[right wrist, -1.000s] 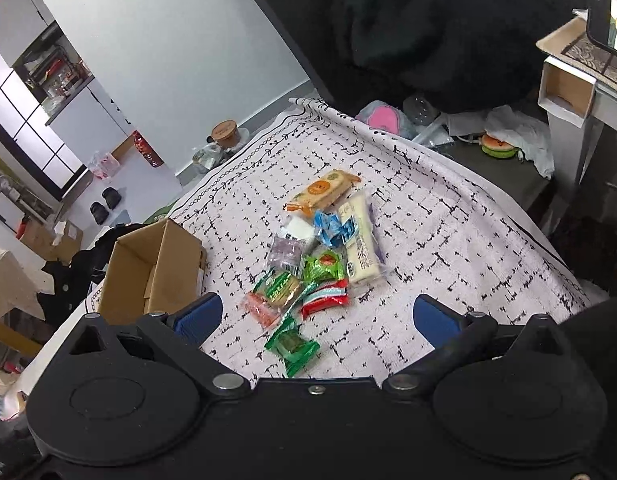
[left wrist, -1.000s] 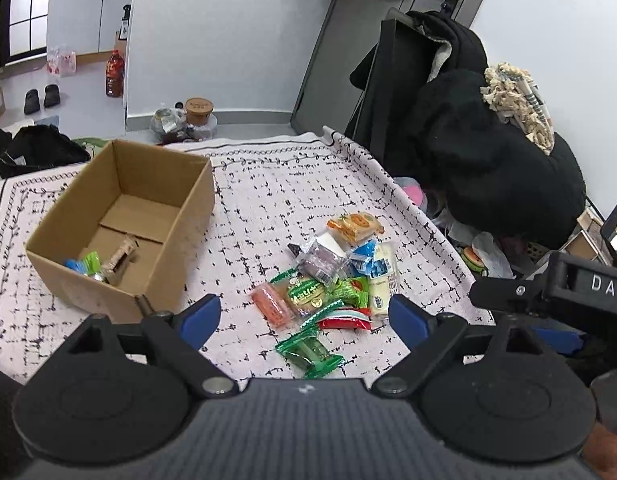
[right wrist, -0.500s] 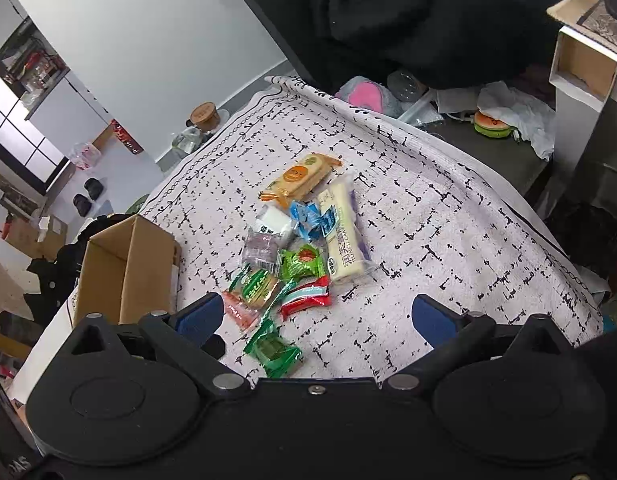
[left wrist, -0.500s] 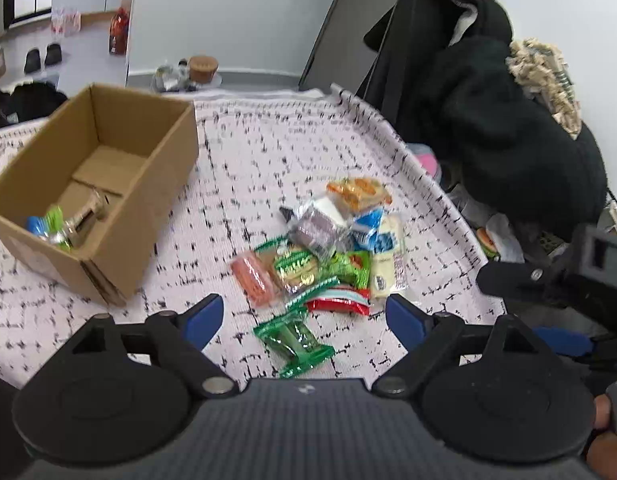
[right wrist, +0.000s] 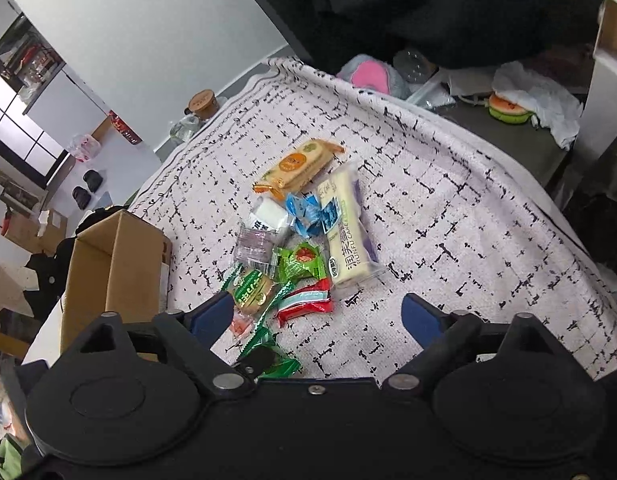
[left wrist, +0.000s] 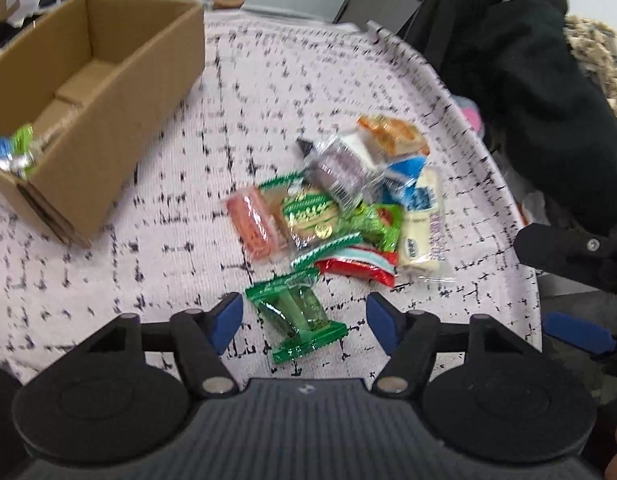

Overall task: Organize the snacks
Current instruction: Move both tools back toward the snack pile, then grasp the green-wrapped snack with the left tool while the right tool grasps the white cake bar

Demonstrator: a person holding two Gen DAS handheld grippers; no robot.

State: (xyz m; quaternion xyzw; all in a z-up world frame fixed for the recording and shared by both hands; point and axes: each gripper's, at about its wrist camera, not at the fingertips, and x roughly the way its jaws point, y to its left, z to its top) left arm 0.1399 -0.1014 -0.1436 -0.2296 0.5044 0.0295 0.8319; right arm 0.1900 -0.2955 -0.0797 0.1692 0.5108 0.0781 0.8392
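Note:
A pile of wrapped snacks (left wrist: pixel 348 208) lies on the patterned cloth (left wrist: pixel 268 80); it also shows in the right wrist view (right wrist: pixel 304 232). A clear green packet (left wrist: pixel 298 314) lies nearest, between the open fingers of my left gripper (left wrist: pixel 304 320), just above the cloth. An open cardboard box (left wrist: pixel 88 92) with a few snacks inside stands to the left; its side shows in the right wrist view (right wrist: pixel 112 272). My right gripper (right wrist: pixel 318 316) is open and empty, above the near edge of the pile, near a red packet (right wrist: pixel 306 306).
Dark clothing (left wrist: pixel 528 80) is heaped beyond the cloth's right edge. A cork-lidded jar (right wrist: pixel 202 104) stands past the far edge. A low dark shelf with a white bag (right wrist: pixel 536 100) sits to the right. My right gripper's tip (left wrist: pixel 564 248) shows at the left wrist view's right side.
Both grippers have moved down and forward toward the snack pile. The green packet now lies between the left gripper's fingers. Both stay open.

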